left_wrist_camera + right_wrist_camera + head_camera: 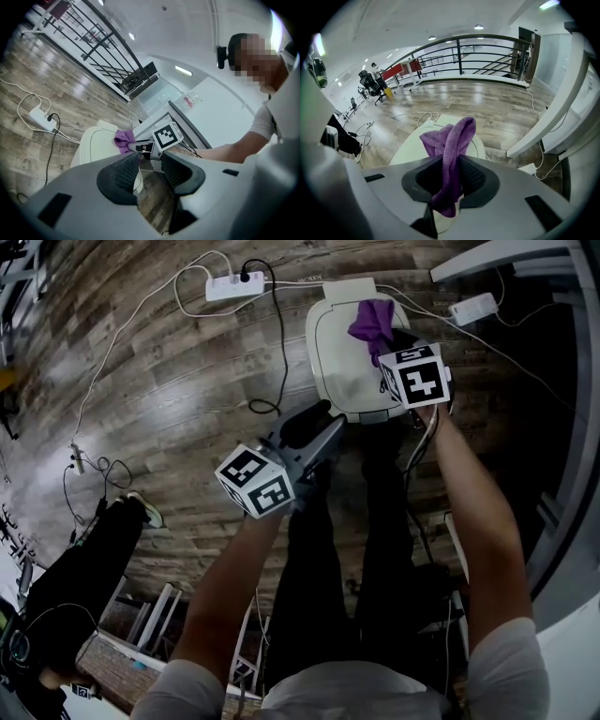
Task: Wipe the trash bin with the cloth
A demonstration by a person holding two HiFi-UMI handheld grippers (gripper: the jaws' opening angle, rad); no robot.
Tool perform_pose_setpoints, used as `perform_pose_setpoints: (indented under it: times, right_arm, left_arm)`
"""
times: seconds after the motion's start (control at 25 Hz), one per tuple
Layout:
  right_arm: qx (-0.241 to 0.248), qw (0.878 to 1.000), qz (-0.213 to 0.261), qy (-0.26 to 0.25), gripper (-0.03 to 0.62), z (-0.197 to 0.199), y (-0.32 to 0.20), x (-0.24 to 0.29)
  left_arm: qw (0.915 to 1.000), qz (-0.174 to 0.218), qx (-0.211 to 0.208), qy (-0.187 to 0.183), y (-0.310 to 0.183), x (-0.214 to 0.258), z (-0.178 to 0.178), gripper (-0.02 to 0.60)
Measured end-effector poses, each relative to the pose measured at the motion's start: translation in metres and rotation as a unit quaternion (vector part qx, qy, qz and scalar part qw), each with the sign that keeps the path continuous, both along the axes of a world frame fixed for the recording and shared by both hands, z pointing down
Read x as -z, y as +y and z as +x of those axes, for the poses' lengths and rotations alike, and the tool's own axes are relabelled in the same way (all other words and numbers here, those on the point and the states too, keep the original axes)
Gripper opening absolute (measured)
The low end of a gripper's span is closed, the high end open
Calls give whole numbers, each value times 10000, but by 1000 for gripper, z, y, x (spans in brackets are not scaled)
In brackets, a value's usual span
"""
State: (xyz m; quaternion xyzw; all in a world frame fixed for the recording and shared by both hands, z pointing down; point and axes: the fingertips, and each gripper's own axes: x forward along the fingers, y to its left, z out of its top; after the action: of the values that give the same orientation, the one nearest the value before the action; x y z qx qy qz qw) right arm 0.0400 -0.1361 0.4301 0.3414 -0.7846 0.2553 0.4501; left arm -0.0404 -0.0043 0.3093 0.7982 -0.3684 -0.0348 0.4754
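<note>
A white trash bin point(342, 362) with a closed lid stands on the wooden floor just ahead of the person's feet. My right gripper point(382, 338) hangs over the lid's far right part, pointing steeply down, shut on a purple cloth point(373, 320). In the right gripper view the cloth point(452, 140) is pinched between the pads of the gripper point(450, 180) and droops both above and below them, over the bin lid point(410, 147). My left gripper point(323, 426) is at the bin's near edge, open and holding nothing; its view point(150, 174) shows the bin point(96, 143) and the cloth point(124, 139) beyond.
A white power strip point(234, 285) with cables lies on the floor behind the bin on the left. A small white adapter point(472, 307) sits to the right. A white desk edge point(511, 254) and its frame run along the right side. The person's legs stand behind the bin.
</note>
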Motion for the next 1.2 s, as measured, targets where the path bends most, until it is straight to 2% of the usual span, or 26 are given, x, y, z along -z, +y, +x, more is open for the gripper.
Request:
perform_pose_setpoints:
  times: [0.2,0.56,0.72,0.96,1.2]
  right_arm:
    - [-228,9996,25,155,91,36,-6,-4]
    - [-699,9951,155,685,91,107,-16,-8]
    - [-875,9929,282,751,91,122,-20,2]
    - [-958,9923,616,478,91,106,-22,31]
    - [-603,9963,611,-9,91,34,2,44]
  left_arm:
    - [9998,-62,-161,-134,0,-5,11,163]
    - [9994,-115,-306,-147,0,-9,29,158]
    - [9992,-144,-339,-149,0,-8,31,155]
    - [9993,-69,-324,-178,1,2,23,155]
    - [9991,-62,-351,-225,10,5,-1,155]
